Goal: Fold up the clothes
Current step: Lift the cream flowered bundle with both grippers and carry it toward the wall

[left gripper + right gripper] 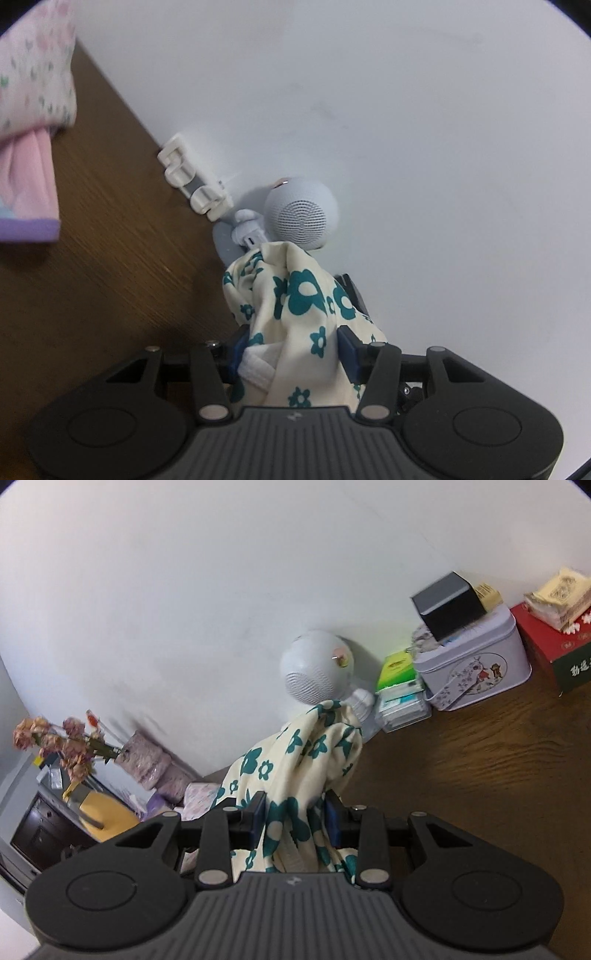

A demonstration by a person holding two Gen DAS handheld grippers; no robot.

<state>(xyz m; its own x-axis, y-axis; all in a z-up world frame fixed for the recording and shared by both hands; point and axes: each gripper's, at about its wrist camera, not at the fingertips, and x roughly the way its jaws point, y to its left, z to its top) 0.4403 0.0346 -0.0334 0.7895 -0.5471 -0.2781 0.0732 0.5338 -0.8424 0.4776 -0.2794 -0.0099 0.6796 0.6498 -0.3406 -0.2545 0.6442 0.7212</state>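
Observation:
A cream garment with teal flowers (pixel 295 310) is bunched between the fingers of my left gripper (pixel 291 354), which is shut on it above the brown wooden table (pixel 92 277). Its white ribbed hem shows near the left finger. In the right wrist view the same floral garment (pixel 295 775) is pinched by my right gripper (pixel 295 823), which is shut on it, and the cloth rises in a peak ahead of the fingers. Both grippers point toward the white wall, near a round white speaker-like device (pixel 301 214).
Folded pink and floral clothes (pixel 29 110) lie at the table's far left. A white clip bracket (pixel 192 184) sits at the wall. In the right wrist view stand the white device (pixel 317 675), a decorated tin (pixel 476 668) bearing a black box (pixel 448 603), a red carton (pixel 554 646) and dried flowers (pixel 62 746).

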